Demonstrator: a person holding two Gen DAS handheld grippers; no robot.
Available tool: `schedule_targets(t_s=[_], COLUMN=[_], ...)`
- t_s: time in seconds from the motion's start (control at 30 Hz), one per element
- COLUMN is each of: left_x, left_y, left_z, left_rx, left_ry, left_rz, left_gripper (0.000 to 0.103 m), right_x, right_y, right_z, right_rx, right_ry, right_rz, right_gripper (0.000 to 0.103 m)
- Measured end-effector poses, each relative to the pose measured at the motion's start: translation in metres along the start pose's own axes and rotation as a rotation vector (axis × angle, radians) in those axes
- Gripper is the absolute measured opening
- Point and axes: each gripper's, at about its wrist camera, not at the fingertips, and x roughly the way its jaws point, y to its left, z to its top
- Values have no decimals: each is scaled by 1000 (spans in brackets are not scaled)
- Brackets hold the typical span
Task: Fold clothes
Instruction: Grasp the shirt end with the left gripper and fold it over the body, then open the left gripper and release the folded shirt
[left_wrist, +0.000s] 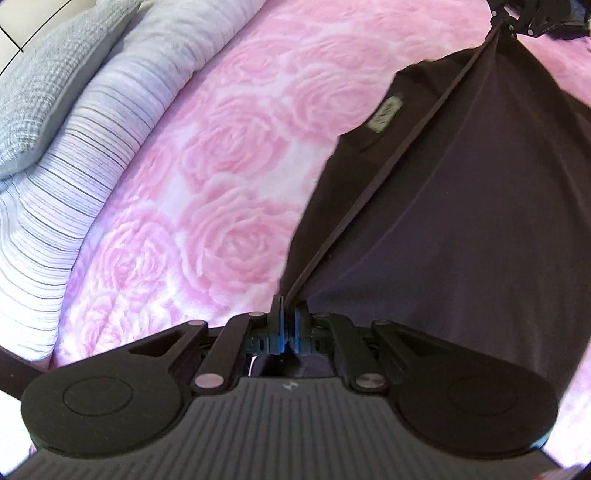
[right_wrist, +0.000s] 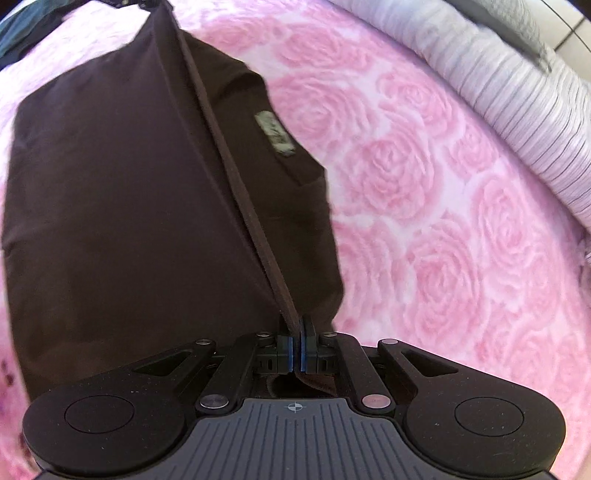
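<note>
Left wrist view: the left gripper (left_wrist: 289, 325) has its jaws clamped on the hem of a dark brown garment (left_wrist: 461, 221). That hem runs taut as a straight line to the right gripper (left_wrist: 511, 20) at the far right. The cloth hangs off the line in two layers above the bed (left_wrist: 229, 155). A pale label (left_wrist: 384, 114) shows on the far layer. The knit is thin, soft and matte, with little wrinkling. The bed cover is pink with a fluffy rose pattern. A striped pillow (left_wrist: 74, 155) and a grey cushion (left_wrist: 44, 81) lie far left.

Right wrist view: the right gripper (right_wrist: 298, 345) has its jaws clamped on the same hem, with a bit of cloth tucked behind the blue pads. The garment (right_wrist: 110, 184) fills the left half and drapes down toward the bed (right_wrist: 443, 221); its lower edge is hidden. The label (right_wrist: 275, 134) sits just right of the taut hem. The striped pillow (right_wrist: 517, 92) lies far right.

Step, judged: the garment is held stretched between both grippers, mid fold or carry. The next move likely calls for lowering both ends level, keeping the tension even so the layers land flat on the bed. The thin knit may sag or bunch if one end drops early.
</note>
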Motion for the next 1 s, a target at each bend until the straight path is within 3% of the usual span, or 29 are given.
schedule_targets(t_s=[0.17,0.37,0.5,0.63,0.67,0.7,0.77,0.93,1.0], left_x=[25,33,50,48,45,42,32,6,-3], left_y=[5,9,13,21,24,28,33,22,8], left_z=[4,11,12,6,4,1,-4,-15,-20], left_rx=[-31,-22,-51,-125,-151,-183,-232,-230,-227], left_ry=[27,30,61,27,19,16,1,-29,-41], left_rz=[-9,8,25,106,134,165,193,221,210], left_gripper=[3,3,11,28,28,28,27,27,27], right_x=[18,12,34,19,16,12,5,-14,-24], right_y=[-23,-44,-43,-52,-54,-57,-61,-73,-68], right_z=[-3,-3,-4,-18,-21,-25,-32,-49,-61], right_rx=[28,101,95,268,312,355,442,660,755], right_ry=[-18,-65,-38,-107,-125,-142,-177,-263,-266], right_rz=[40,50,25,-31,-45,-59,-87,-158,-228], right_gripper=[3,3,3,3,11,25,37,38,38])
